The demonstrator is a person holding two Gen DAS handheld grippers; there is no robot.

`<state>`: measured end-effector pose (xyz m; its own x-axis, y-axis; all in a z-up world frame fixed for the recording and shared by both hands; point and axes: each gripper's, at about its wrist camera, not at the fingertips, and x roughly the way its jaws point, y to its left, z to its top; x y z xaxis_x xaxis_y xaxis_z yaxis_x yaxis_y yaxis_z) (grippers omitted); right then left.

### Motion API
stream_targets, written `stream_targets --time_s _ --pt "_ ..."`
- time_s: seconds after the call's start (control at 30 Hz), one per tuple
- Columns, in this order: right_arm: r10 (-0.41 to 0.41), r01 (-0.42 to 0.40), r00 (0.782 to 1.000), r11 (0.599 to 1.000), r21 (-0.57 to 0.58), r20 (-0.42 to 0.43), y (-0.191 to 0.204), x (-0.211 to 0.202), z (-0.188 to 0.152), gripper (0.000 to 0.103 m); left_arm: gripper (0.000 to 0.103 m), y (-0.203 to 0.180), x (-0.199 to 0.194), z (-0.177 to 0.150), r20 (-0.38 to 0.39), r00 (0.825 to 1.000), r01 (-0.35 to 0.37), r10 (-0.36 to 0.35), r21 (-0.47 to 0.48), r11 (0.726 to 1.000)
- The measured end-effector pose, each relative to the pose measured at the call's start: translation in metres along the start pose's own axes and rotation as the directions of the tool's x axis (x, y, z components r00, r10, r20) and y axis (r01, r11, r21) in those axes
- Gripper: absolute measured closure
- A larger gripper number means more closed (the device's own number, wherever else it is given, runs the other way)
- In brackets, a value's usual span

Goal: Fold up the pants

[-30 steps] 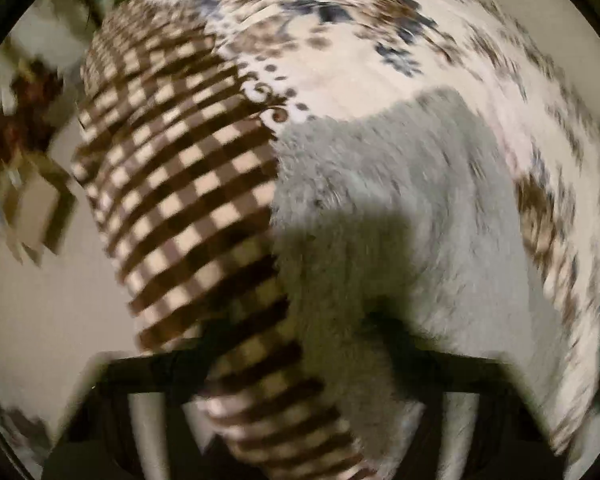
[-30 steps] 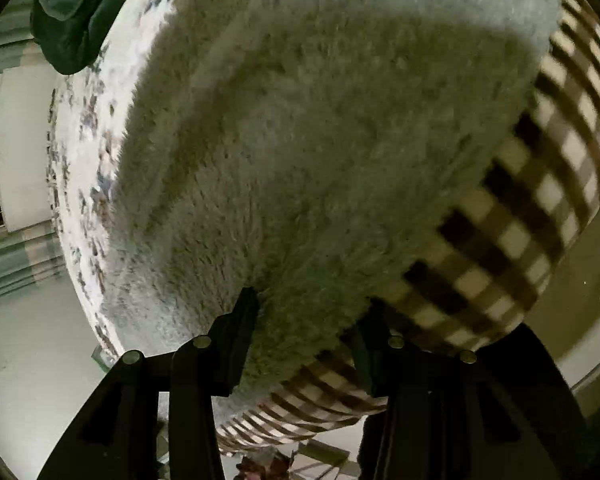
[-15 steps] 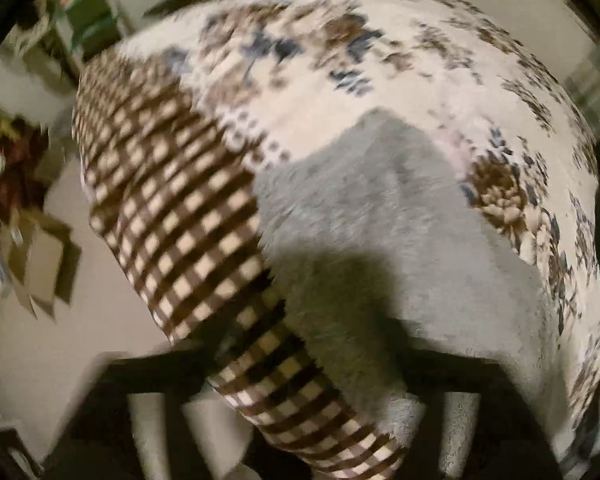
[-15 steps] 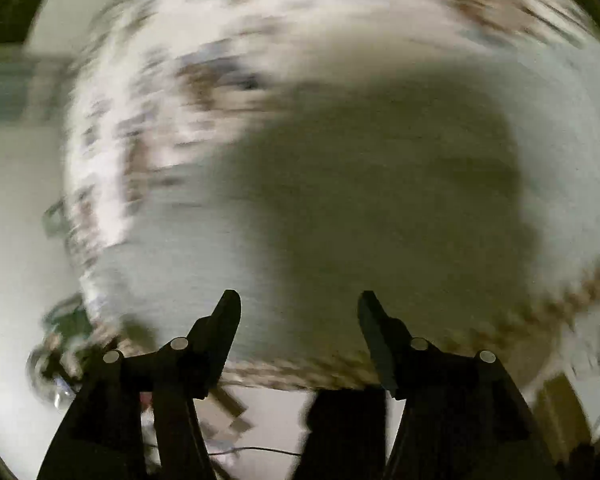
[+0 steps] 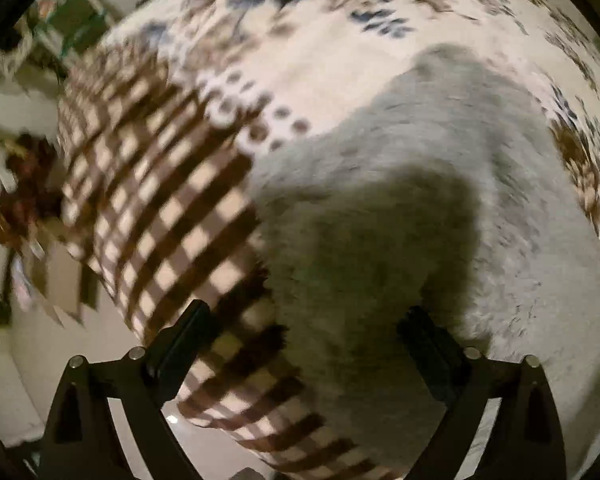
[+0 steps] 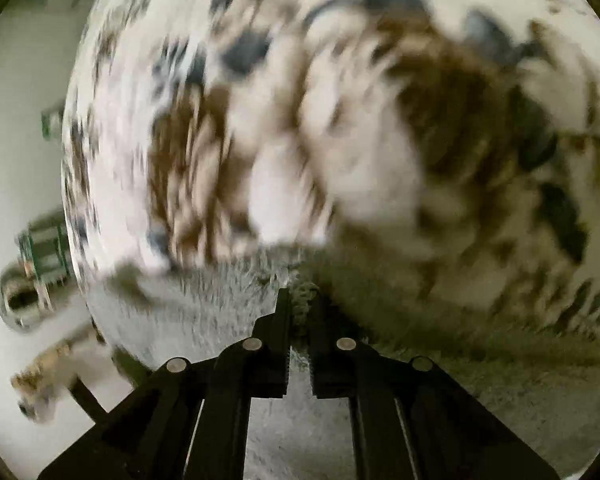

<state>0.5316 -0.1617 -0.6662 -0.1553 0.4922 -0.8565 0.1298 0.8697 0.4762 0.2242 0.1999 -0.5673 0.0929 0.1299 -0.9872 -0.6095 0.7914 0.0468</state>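
The grey fuzzy pants (image 5: 440,216) lie on a bed with a floral and brown-checked blanket (image 5: 160,184). My left gripper (image 5: 308,328) is open, its fingers spread just above the near edge of the pants, holding nothing. In the right wrist view my right gripper (image 6: 300,300) is shut, its jaws pinching an edge of the grey pants (image 6: 228,292) low over the floral blanket (image 6: 340,140). Both views are blurred by motion.
The bed's checked side (image 5: 132,240) drops to a pale floor (image 5: 28,360) at the left, with brown clutter (image 5: 24,196) there. In the right wrist view a green-striped object (image 6: 44,248) and a metal one (image 6: 20,300) sit on the floor left of the bed.
My right gripper was open over the pants and has now shut on their edge. My left gripper was holding the pants' edge and has opened and let go.
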Motion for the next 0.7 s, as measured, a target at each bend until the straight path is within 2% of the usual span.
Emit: stream_targets --time_s 0.07,0.1,0.13,0.2,0.23,0.3,0.33,0.37,0.4,0.43,0.47,0.53,0.6,0.63,0.67,0.7 --pt "0.043 -0.041 0.998 0.998 0.038 -0.039 -0.013 0.006 0.005 0.096 0.005 0.006 0.004 0.0 -0.018 1.0 0.022 -0.022 -0.021 1.0" --pt "0.028 -0.027 0.998 1.0 0.009 -0.063 -0.012 0.011 0.008 0.095 0.006 0.006 0.004 0.0 -0.022 0.999 0.022 -0.023 -0.021 1.0" --pt "-0.008 0.006 0.997 1.0 -0.027 -0.072 -0.008 0.015 0.015 0.088 0.006 0.005 0.003 0.001 -0.023 1.0 0.018 -0.018 -0.016 1.0" --pt "-0.092 0.09 0.995 0.993 -0.08 -0.024 0.005 0.002 0.015 0.076 0.006 0.002 -0.003 0.002 -0.022 1.0 0.001 -0.001 -0.007 1.0" --pt "-0.097 0.099 0.995 0.991 -0.085 0.029 0.005 -0.013 0.014 0.076 0.006 0.0 -0.008 0.004 -0.015 1.0 -0.002 0.002 -0.004 1.0" --pt "-0.044 0.054 0.994 0.994 -0.095 0.103 0.008 -0.043 -0.002 0.074 0.006 -0.005 -0.021 0.006 0.015 1.0 -0.016 0.016 0.009 1.0" --pt "0.026 -0.016 0.994 0.995 -0.095 0.104 0.007 -0.051 -0.01 0.069 0.006 -0.007 -0.028 0.006 0.032 0.999 -0.022 0.021 0.02 1.0" --pt "0.092 -0.085 0.994 0.991 -0.103 0.066 0.006 -0.049 -0.016 0.067 0.006 -0.01 -0.035 0.005 0.047 0.998 -0.032 0.031 0.03 0.999" --pt "0.125 -0.123 0.992 0.987 -0.107 0.01 0.006 -0.041 -0.022 0.066 0.006 -0.01 -0.04 0.003 0.054 0.998 -0.036 0.034 0.037 0.999" --pt "0.135 -0.139 0.99 0.986 -0.094 -0.05 -0.001 -0.027 -0.025 0.066 0.006 -0.012 -0.044 0.001 0.056 0.998 -0.037 0.034 0.045 0.998" --pt "0.121 -0.125 0.991 0.989 -0.075 -0.06 -0.008 -0.016 -0.024 0.066 0.006 -0.016 -0.049 -0.002 0.058 0.998 -0.039 0.036 0.055 0.998" --pt "0.05 -0.05 0.999 0.999 -0.018 -0.012 -0.031 0.0 -0.021 0.067 0.006 -0.025 -0.058 -0.011 0.067 0.997 -0.048 0.043 0.081 0.996" --pt "0.167 -0.167 0.986 0.985 0.053 0.012 -0.049 -0.008 -0.026 0.063 0.006 -0.04 -0.071 -0.02 0.086 0.995 -0.05 0.04 0.118 0.992" --pt "0.226 -0.228 0.973 0.972 0.062 0.04 -0.054 -0.021 -0.034 0.05 0.006 -0.05 -0.077 -0.024 0.1 0.995 -0.046 0.032 0.14 0.989" --pt "0.303 -0.308 0.949 0.95 0.045 0.092 -0.062 -0.042 -0.048 0.026 0.006 -0.062 -0.084 -0.031 0.119 0.993 -0.041 0.02 0.177 0.983" --pt "0.342 -0.349 0.931 0.937 0.033 0.129 -0.07 -0.058 -0.06 0.004 0.006 -0.076 -0.088 -0.041 0.137 0.991 -0.038 0.007 0.223 0.974"
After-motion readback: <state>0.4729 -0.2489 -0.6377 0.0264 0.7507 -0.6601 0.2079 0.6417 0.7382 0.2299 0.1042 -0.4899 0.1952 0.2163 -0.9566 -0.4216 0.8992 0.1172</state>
